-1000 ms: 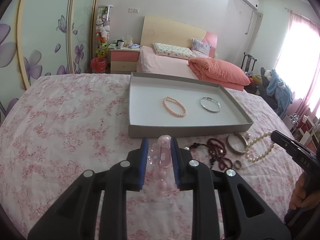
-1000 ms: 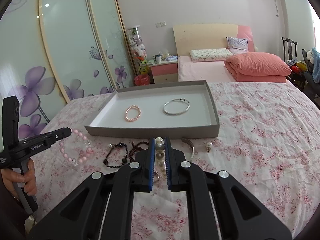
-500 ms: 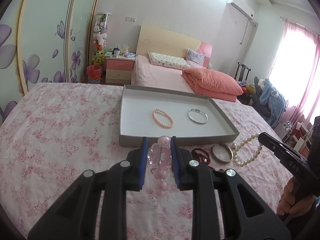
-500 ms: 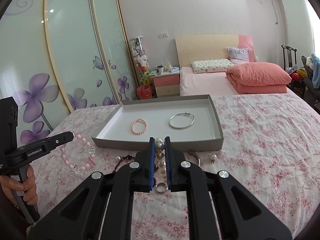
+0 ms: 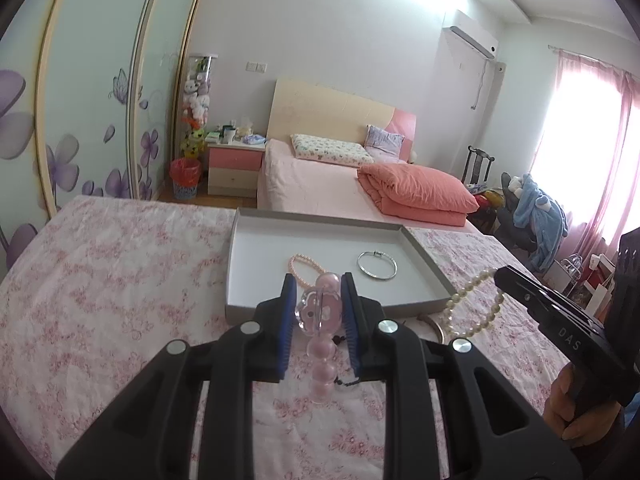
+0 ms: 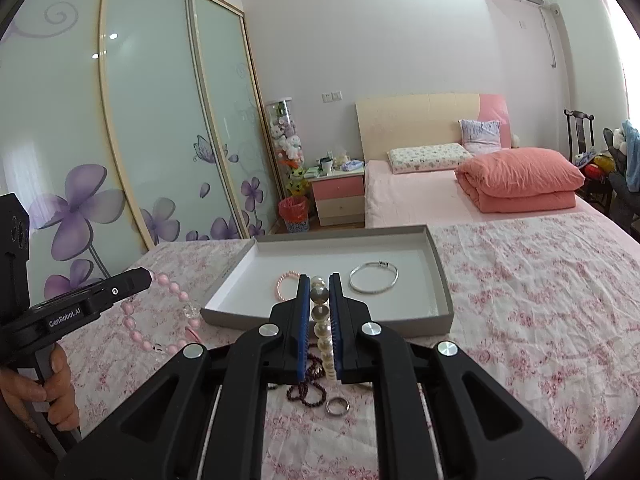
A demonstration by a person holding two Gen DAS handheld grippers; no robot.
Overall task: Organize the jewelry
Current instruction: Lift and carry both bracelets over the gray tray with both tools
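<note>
Left gripper (image 5: pixel 319 305): clamped on pink bead bracelet (image 5: pixel 320 344), which dangles above the bedspread (image 5: pixel 100 280).
Right gripper (image 6: pixel 319 308): clamped on pearl strand (image 6: pixel 322 332), lifted just before the tray (image 6: pixel 442 280).
Tray: holds pink pearl bracelet (image 6: pixel 282 282), silver bangle (image 6: pixel 374 278).
Bedspread: ring (image 6: pixel 337 406) and dark beads (image 6: pixel 306 390) beneath right gripper.

A home bedroom: bed (image 6: pixel 424 196), nightstand (image 6: pixel 338 196) (plush toys (image 6: pixel 286 140) beside it).

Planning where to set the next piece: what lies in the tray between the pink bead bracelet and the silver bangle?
Only bare white tray floor between the pink bead bracelet and silver bangle; the right wrist view shows it best.
</note>
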